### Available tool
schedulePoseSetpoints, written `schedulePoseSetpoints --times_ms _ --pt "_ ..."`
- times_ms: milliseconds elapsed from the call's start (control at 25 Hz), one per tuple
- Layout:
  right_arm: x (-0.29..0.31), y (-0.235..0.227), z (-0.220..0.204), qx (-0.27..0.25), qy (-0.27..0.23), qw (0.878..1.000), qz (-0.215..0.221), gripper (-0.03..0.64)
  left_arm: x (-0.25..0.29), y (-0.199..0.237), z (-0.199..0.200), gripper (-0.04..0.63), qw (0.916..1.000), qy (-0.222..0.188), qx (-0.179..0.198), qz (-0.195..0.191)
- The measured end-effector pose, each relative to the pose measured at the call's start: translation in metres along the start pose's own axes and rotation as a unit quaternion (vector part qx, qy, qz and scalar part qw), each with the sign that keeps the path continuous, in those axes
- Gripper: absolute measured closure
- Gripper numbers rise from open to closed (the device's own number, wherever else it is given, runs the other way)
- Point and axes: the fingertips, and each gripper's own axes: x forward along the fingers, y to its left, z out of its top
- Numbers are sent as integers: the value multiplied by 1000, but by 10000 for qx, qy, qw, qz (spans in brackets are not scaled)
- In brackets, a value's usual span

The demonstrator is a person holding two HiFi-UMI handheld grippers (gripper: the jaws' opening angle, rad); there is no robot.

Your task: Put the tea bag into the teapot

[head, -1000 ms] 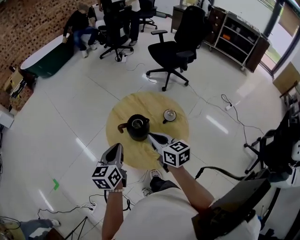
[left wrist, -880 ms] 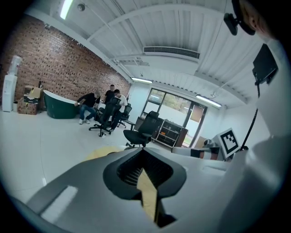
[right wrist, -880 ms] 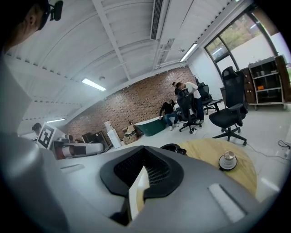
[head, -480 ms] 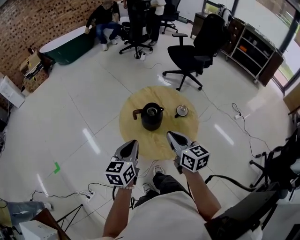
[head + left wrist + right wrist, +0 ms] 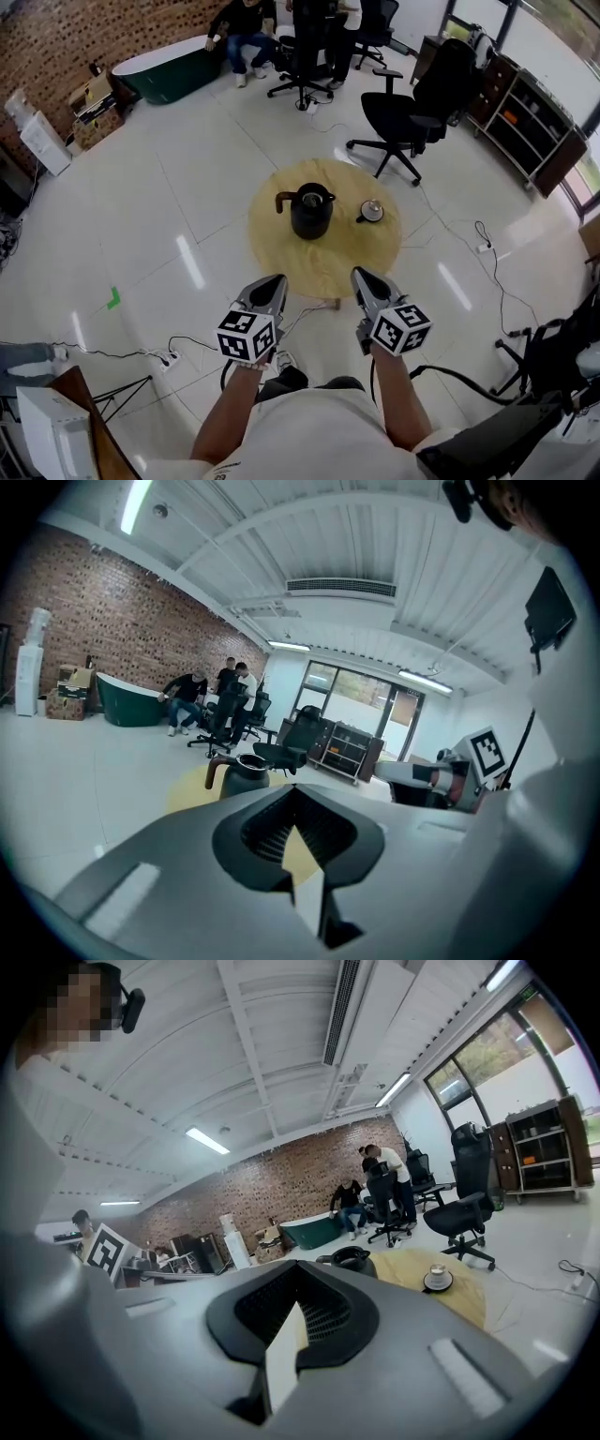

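While both grippers hang just short of table (image 5: 323,267) near edge, open floor (image 5: 169,216) lies all round. Left gripper (image 5: 272,283), right gripper (image 5: 364,278): side by side, level, noses toward teapot (image 5: 311,210). Both claws clenched, nothing between. Teapot mid-table, mouth uncovered, lid (image 5: 372,210) to its right, apart. Tea bag: cannot make out. Round wooden top, pale tiles, office chair (image 5: 422,112) beyond.

I see a shiny white floor (image 5: 141,216), a brick wall (image 5: 56,37), a black chair (image 5: 422,103), a green tub (image 5: 169,70) and shelves (image 5: 534,122).
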Motion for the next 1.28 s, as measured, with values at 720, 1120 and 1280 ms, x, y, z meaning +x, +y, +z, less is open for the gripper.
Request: schedulePoseSetpoints --times_ms 720,1120,1280 --pt "-208 -41 -60 96 62 9992 374 615 -65 -175 -104 583 9974 -69 -156 703" --pt "-246 -7 -74 103 113 9977 659 615 -109 -205 -129 583 9958 -51 -213 885" --pt "-256 12 -74 93 56 9976 679 615 -118 -206 -126 583 9961 -119 -205 848"
